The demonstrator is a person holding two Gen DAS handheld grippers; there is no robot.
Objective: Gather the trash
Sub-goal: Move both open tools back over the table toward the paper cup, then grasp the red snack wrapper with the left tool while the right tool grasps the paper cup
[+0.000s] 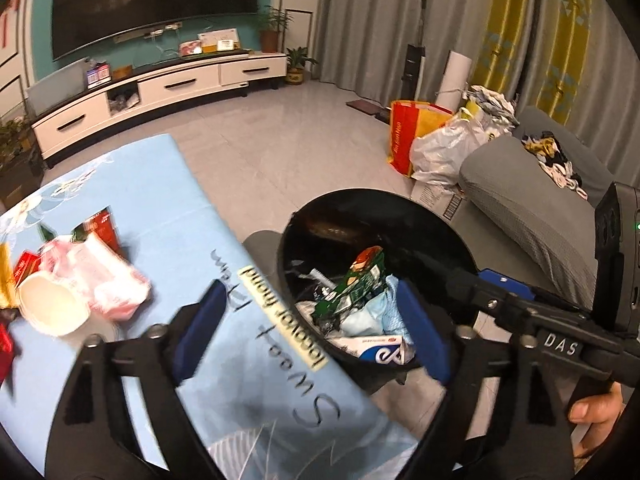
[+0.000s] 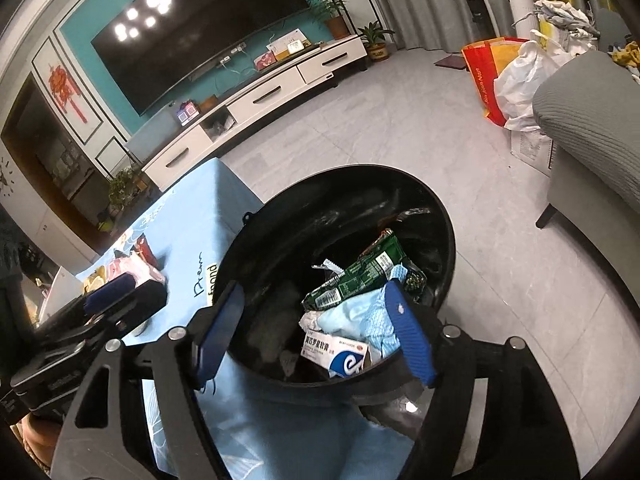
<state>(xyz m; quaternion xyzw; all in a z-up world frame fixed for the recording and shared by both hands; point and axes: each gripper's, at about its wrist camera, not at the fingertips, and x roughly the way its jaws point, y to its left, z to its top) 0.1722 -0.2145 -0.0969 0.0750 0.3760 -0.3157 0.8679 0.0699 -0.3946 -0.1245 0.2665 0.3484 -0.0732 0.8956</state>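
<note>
Trash sits in the black bin [image 2: 436, 216] now: a green wrapper [image 2: 360, 272] and a white box [image 2: 336, 354]. Both my left tool [image 1: 312, 328] and right tool [image 2: 316, 332] gape wide, holding nothing. Next I reach for the pink packet [image 1: 116, 280] and white cup [image 1: 52, 308] on the blue surface [image 1: 168, 200].

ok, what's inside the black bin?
Black bin holds a green wrapper, light blue crumpled plastic and a white-and-blue box. Anything beneath that pile is covered, and the bin bottom is too dark to read.
</note>
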